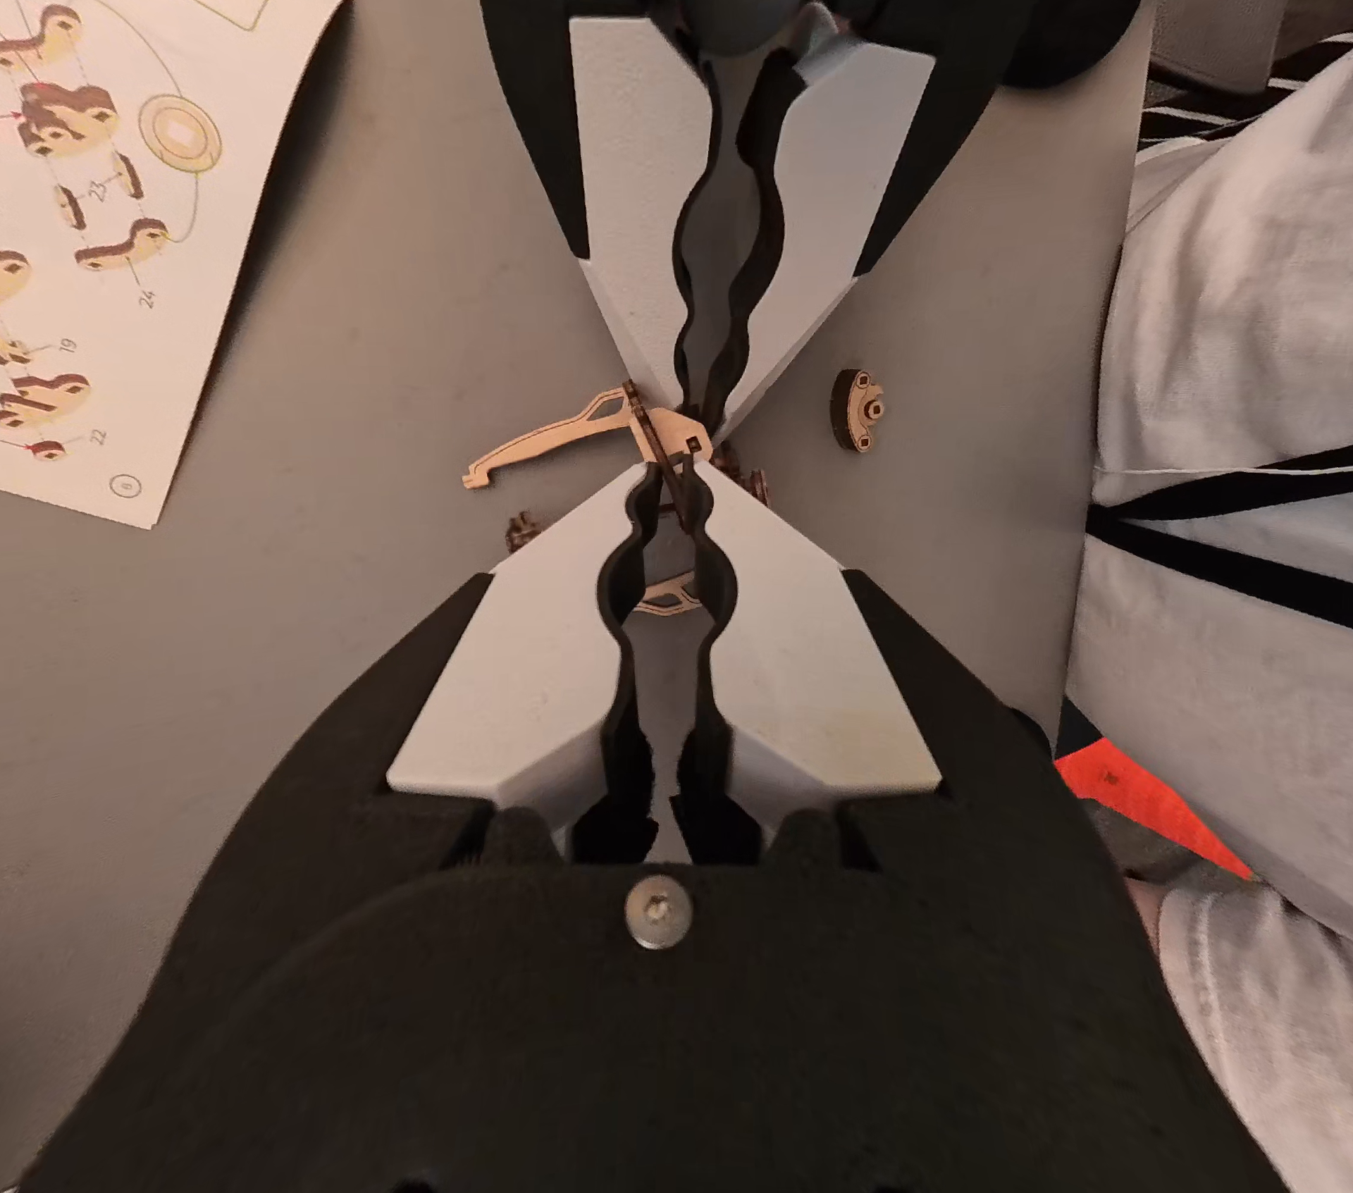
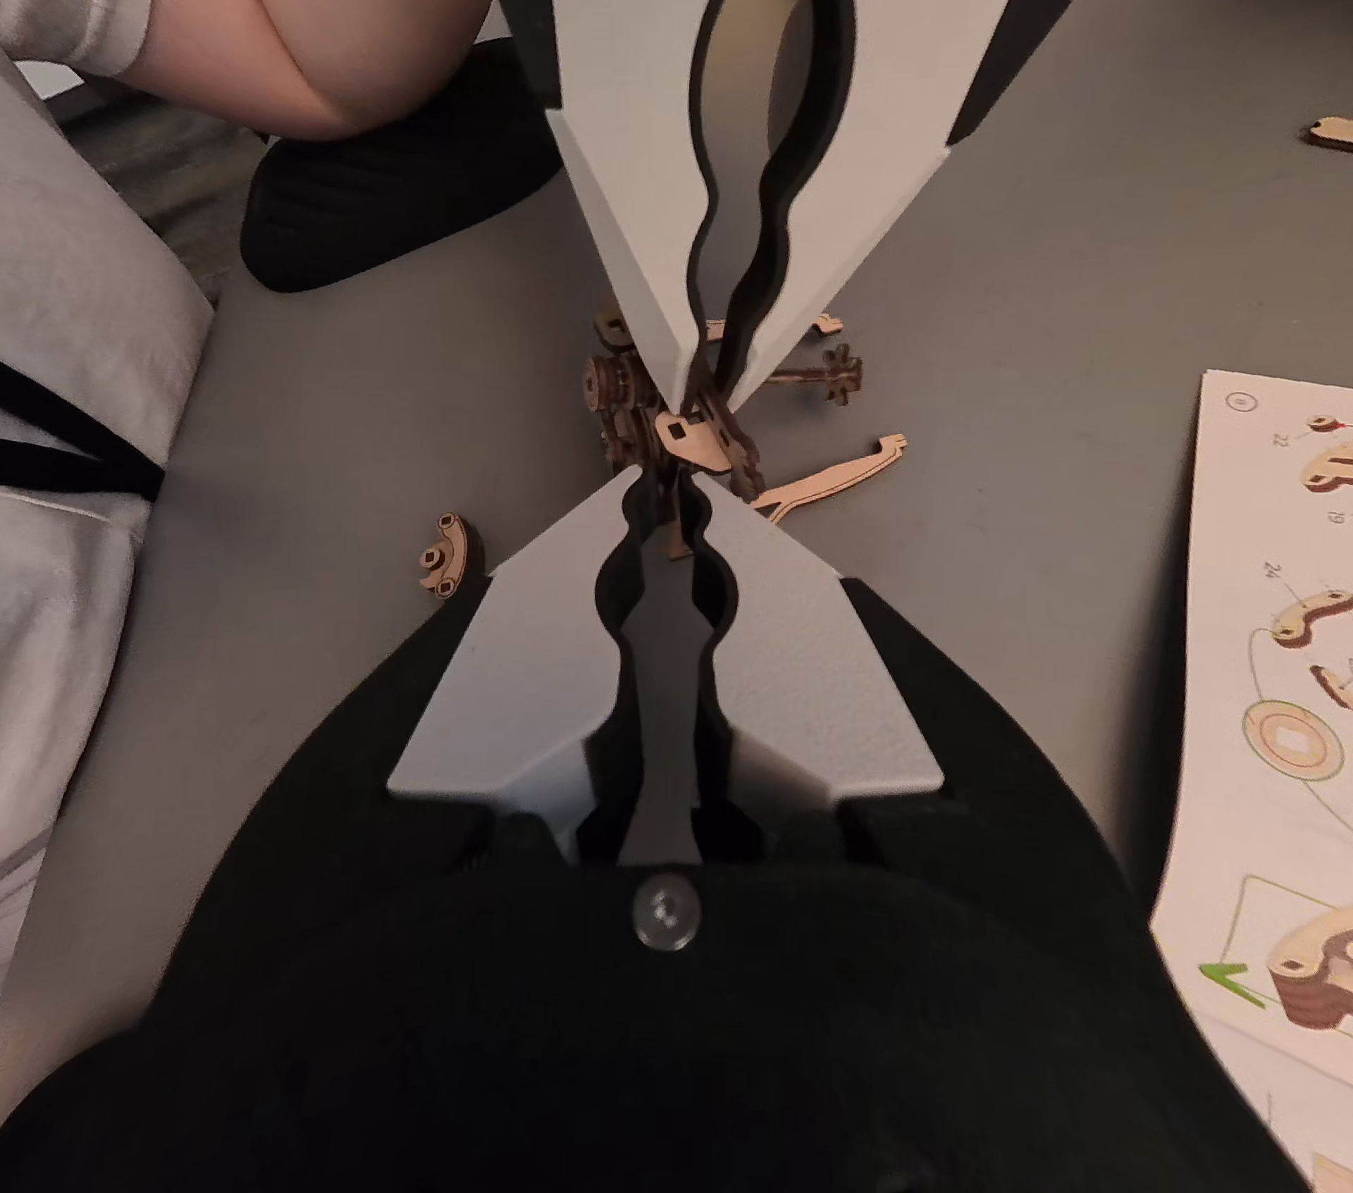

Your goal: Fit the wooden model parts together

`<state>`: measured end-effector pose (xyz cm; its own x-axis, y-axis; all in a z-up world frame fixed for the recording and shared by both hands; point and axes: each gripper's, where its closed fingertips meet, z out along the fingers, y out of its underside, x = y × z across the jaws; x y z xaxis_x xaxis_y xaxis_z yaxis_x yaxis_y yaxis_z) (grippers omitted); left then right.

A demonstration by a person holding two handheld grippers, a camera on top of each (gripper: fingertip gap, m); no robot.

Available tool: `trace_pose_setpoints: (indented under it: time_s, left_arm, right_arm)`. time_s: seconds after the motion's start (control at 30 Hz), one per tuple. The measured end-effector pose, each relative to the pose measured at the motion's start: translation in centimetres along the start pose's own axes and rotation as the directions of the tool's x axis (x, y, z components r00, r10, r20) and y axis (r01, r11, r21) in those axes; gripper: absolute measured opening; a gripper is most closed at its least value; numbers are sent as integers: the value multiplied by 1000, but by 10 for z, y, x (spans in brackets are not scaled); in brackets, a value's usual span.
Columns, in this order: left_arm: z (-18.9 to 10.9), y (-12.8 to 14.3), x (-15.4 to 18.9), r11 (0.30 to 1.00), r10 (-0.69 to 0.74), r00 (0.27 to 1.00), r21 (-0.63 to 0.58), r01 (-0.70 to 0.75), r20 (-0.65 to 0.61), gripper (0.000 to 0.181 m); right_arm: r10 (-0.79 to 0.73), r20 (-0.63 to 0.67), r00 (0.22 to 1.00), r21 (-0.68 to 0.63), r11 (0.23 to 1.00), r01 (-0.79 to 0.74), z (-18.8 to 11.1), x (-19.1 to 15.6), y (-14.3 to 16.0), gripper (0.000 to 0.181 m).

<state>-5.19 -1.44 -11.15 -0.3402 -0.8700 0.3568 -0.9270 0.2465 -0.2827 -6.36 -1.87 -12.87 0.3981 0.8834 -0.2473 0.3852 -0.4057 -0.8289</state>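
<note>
Your left gripper (image 1: pixel 677 484) meets your right gripper (image 1: pixel 701 418) tip to tip over the grey table (image 1: pixel 366 572), each clenched on the wooden model assembly (image 2: pixel 659 426) they share (its gear-like cluster shows only in the right wrist view). Its flat car-shaped side panel (image 1: pixel 556 437) juts out level above the table's middle, while a small curved wooden piece (image 1: pixel 856 409) lies near the edge by your white sleeve (image 1: pixel 1230 352), and the instruction sheet (image 1: pixel 110 133) covers the opposite corner.

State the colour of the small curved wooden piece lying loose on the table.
The curved wooden piece is pale tan with dark brown burnt edges, lying on the grey table. Right wrist view shows it best.
</note>
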Motion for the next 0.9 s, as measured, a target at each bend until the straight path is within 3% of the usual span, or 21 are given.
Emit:
trace_pose_setpoints:
  time_s: [0.27,0.43,0.53,0.67,0.9]
  left_arm:
    - [1,1,4,1000,-11,1000,-24,11,16,4]
    - [0,4,5,999,18,999,-33,-17,46,3]
    - [0,5,4,999,33,998,-38,-31,54,1]
    - [1,7,7,999,27,999,-37,-26,26,1]
    - [3,7,11,999,35,999,-42,-34,24,1]
  right_arm:
    - [-58,-62,996,-20,998,57,-16,9,4,7]
    - [-94,-116,989,77,992,104,-41,3,-15,8]
    - [-200,-211,957,112,968,227,-38,-7,-23,20]
    - [-373,-366,852,84,899,430,-34,-17,-30,16]
    - [-517,-385,764,-7,830,558,-23,-16,-27,6]
